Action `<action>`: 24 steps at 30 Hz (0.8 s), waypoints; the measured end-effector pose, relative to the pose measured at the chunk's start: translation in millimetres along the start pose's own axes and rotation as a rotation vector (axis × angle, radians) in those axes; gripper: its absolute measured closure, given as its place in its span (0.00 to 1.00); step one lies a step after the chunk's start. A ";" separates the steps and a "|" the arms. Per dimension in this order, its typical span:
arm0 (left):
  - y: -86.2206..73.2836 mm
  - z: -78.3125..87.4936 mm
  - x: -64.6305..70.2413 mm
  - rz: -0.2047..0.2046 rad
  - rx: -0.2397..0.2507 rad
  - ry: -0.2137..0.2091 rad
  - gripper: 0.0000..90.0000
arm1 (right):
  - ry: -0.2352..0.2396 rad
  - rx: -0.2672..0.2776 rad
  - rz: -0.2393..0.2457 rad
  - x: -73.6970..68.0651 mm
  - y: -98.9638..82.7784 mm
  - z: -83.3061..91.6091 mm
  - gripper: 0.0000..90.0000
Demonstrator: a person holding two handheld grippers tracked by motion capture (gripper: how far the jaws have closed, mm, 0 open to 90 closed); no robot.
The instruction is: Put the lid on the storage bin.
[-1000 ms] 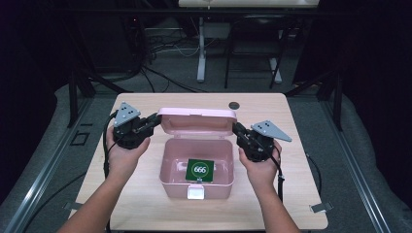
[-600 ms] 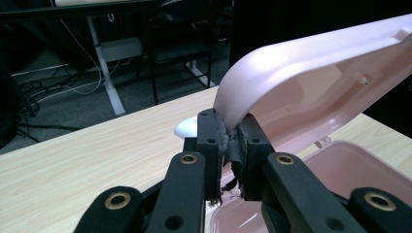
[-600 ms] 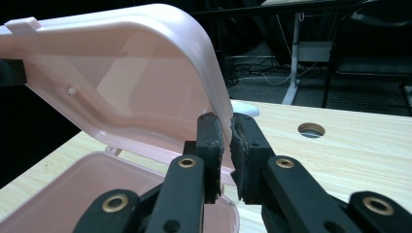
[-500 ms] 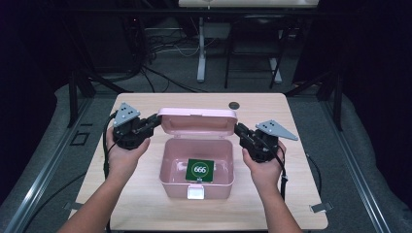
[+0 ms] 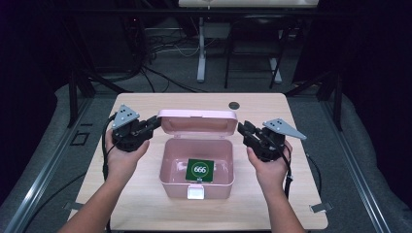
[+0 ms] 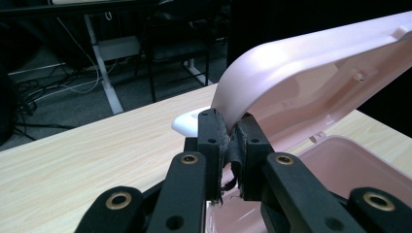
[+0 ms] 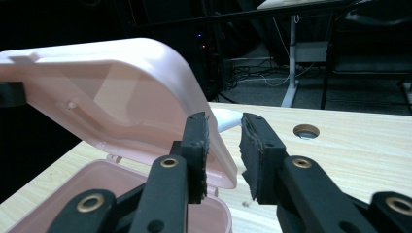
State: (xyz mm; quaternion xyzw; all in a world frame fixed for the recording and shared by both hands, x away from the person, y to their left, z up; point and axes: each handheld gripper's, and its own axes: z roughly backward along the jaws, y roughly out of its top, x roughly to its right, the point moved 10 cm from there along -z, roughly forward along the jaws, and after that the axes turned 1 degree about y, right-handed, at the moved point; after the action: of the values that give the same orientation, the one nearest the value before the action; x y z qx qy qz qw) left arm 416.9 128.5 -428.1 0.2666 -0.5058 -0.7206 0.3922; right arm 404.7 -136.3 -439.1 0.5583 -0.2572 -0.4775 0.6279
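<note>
My left claw (image 6: 232, 145): clamped on the left edge of the pink box's raised lid (image 5: 197, 120) | my right claw (image 7: 224, 155): jaws just opening, lid's right edge between them, unpinched | box (image 5: 197, 182): open, mid-surface (image 5: 145, 208), green card (image 5: 200, 169) inside.

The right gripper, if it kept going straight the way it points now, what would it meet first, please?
Most likely the pink lid: the right gripper has just been opening, and the lid's edge sits between its jaws, apparently untouched. Depth is hard to judge.
</note>
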 end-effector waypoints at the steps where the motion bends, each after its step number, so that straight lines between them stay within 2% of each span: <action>1: -0.3 0.5 0.5 -0.001 0.001 -0.001 0.92 | -0.001 -0.003 -0.003 0.7 -0.6 -0.7 0.79; 10: -5.6 7.5 4.8 -0.001 -0.006 -0.023 0.92 | 0.009 -0.007 -0.018 2.7 -0.9 -2.4 0.73; 15: -8.0 11.1 6.8 0.004 -0.003 -0.034 0.92 | 0.000 -0.008 -0.018 6.0 -0.8 -3.1 0.66; 24: -12.6 16.4 10.7 -0.006 -0.007 -0.047 0.90 | 0.000 -0.006 -0.020 7.2 -0.2 -2.9 0.64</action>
State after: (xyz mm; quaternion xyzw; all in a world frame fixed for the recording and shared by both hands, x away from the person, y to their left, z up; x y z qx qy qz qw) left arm 394.5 130.4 -434.1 0.2496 -0.5116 -0.7295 0.3792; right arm 410.2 -141.4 -441.5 0.5589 -0.2499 -0.4844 0.6249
